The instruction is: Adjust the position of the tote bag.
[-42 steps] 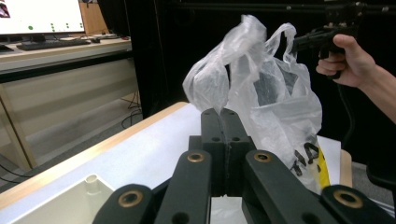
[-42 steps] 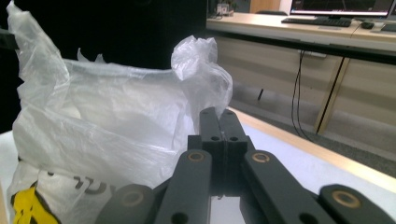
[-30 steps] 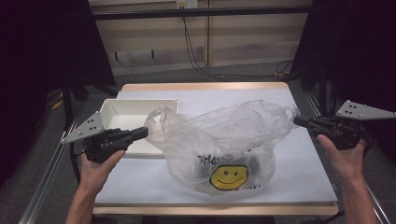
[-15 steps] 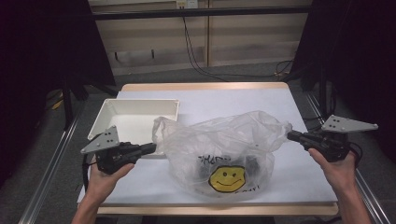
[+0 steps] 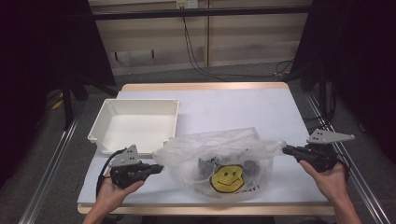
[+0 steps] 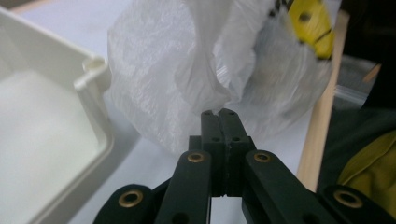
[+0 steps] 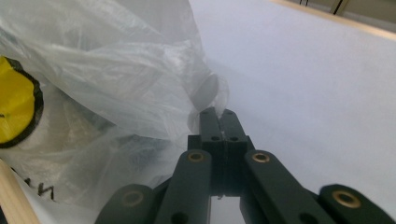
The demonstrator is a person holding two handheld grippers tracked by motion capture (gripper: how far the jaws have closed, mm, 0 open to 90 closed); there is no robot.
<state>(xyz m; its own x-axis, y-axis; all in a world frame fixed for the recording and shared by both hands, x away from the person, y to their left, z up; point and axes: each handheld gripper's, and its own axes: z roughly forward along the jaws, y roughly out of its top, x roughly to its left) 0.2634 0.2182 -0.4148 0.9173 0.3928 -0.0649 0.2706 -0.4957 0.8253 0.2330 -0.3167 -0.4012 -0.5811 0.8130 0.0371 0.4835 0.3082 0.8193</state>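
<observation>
A clear plastic bag [image 5: 219, 165] printed with a yellow smiley face lies slumped on the white desk [image 5: 233, 109], toward the 6 o'clock edge, with dark items dimly visible inside it. The left hand-held gripper [image 5: 158, 168] has its jaws pressed together on a fold of film at the bag's 9 o'clock end; in the left gripper view the plastic bunches right at the closed tips. The right hand-held gripper [image 5: 285, 149] is clamped the same way on the bag's 3 o'clock corner, and the right gripper view shows film pinched between its two black jaws. The bag sags between the two grips, resting on the desk. A white tray [image 5: 100, 126] sits at 10 o'clock from the bag, its near corner just beside the plastic. Hands enter from the 6 o'clock side.
</observation>
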